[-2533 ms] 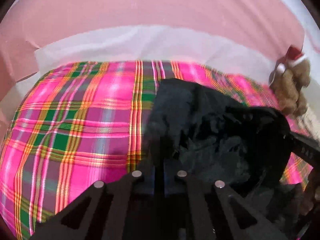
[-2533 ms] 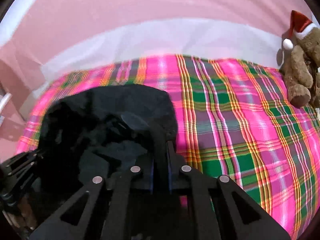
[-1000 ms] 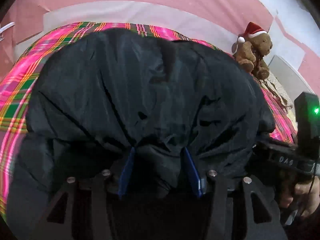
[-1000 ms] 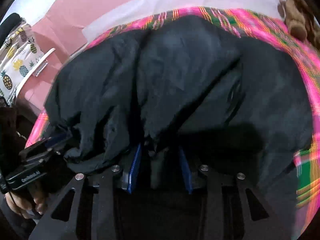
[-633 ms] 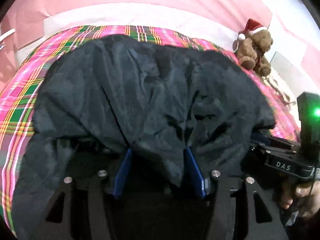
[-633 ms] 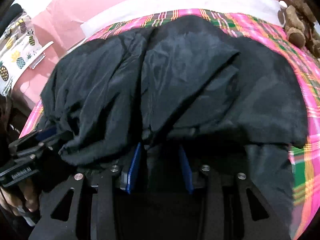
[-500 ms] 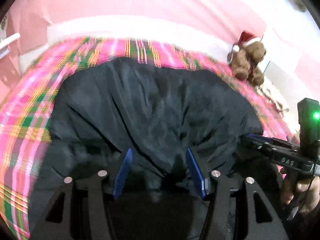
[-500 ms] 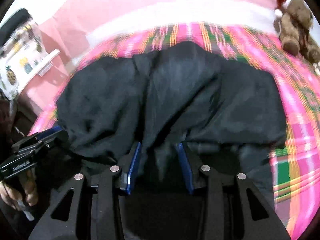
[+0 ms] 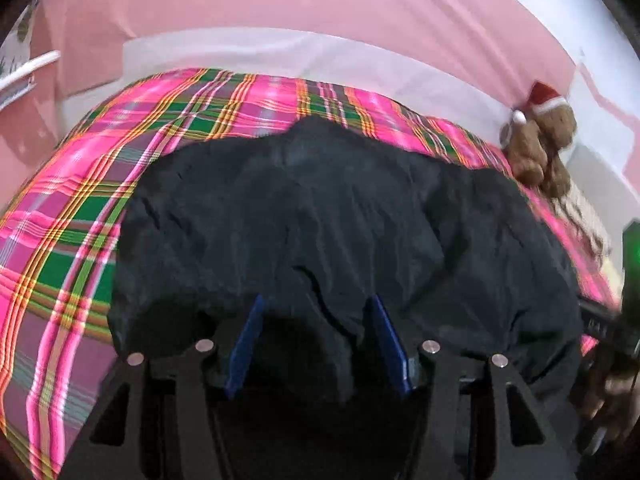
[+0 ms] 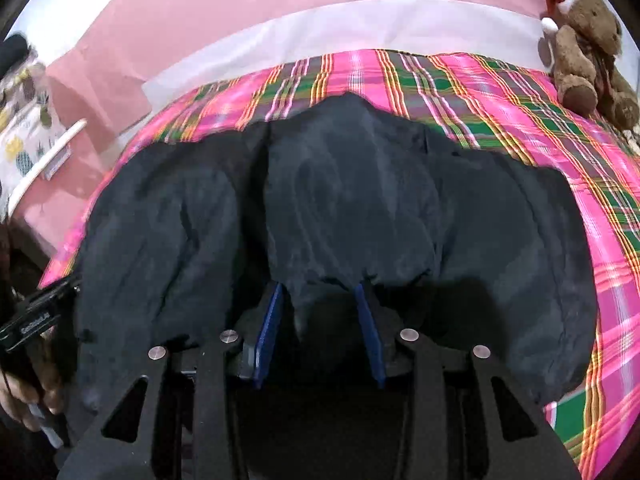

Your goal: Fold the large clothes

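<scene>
A large black garment [image 9: 320, 216] lies spread and rumpled on a pink plaid bedcover [image 9: 80, 208]; it also shows in the right wrist view [image 10: 340, 200]. My left gripper [image 9: 316, 304] is open at the garment's near edge, its blue pads [image 9: 244, 344] apart with loose cloth lying between them. My right gripper [image 10: 318, 292] is open the same way at the near edge, further right. Each gripper shows at the side of the other's view, the right one [image 9: 612, 320] and the left one [image 10: 36, 320].
A brown teddy bear in a red Santa hat [image 10: 580, 48] sits at the far right of the plaid cover [image 10: 520, 92]; it also shows in the left wrist view [image 9: 540, 140]. Pink and white bedding [image 9: 280, 52] lies beyond. A pineapple-print cloth [image 10: 24, 136] is at the left.
Both grippers were shut on the garment and holding it up; they have since opened, the garment has settled flat on the cover, and both views have drawn back from it.
</scene>
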A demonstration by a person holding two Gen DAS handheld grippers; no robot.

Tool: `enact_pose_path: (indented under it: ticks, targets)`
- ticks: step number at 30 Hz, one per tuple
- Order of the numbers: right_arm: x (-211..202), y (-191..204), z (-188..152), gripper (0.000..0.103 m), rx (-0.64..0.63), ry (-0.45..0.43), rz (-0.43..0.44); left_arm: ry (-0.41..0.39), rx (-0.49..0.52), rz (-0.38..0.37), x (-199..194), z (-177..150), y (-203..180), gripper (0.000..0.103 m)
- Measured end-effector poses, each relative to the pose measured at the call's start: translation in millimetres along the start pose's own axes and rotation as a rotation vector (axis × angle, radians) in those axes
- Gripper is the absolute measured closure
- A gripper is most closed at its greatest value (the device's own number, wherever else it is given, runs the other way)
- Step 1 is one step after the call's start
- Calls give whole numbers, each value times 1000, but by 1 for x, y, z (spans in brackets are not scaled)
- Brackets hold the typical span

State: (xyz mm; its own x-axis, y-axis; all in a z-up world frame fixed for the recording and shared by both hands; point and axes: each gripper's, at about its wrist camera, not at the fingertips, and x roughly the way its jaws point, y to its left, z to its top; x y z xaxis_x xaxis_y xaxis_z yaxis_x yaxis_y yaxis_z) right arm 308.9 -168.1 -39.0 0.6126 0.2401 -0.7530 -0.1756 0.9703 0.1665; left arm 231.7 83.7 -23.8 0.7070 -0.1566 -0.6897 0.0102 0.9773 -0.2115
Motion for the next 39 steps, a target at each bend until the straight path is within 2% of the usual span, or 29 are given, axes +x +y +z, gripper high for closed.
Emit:
enact_pose_path:
  ticks: [3,7,10,12,14,16,17,19,21,26,30,33,36,39]
  targets:
    - [-1,-2,-10,65,-13,5,-15,-2,2,-10,-2,-5,0,46]
    - [-23,-6,-5,65,56,26,-10,18,-32,-10,-22,3,-1,47]
    - [-63,12,-1,65,26,-75,35,-45,-27,-95,-52,6,-14,47]
    - [-75,28,-3,65,-5,-101,82,-62,12,-134,-61,3,-29,47]
    - [-69,42,-6,65,-39,-79,133,-37,36,-164,-53,-1,-39,47]
    - [-49,51,-12,65,-76,-30,108,33,45,-146,-31,-9,-45,47]
    - [-28,49,-18,65,-72,27,85,74,37,-140,-18,-14,-45,47]
    - [-2,38,-26,65,-48,76,74,91,51,-120,-2,-25,-46,47]
    - [8,33,-32,65,-43,66,77,87,66,-105,0,-29,-51,47]
    - [13,40,-36,66,-84,55,20,88,77,-90,7,-33,-54,47]
    - [8,43,-36,65,-88,53,12,94,79,-88,5,-29,-55,47]
    - [-8,45,-33,65,-67,55,14,100,56,-111,-12,-23,-53,47]
    - [-42,41,-23,65,-52,-25,41,33,62,-168,-42,-11,-49,47]
    - [-59,33,4,65,-37,-97,38,-46,75,-155,-55,17,-45,47]
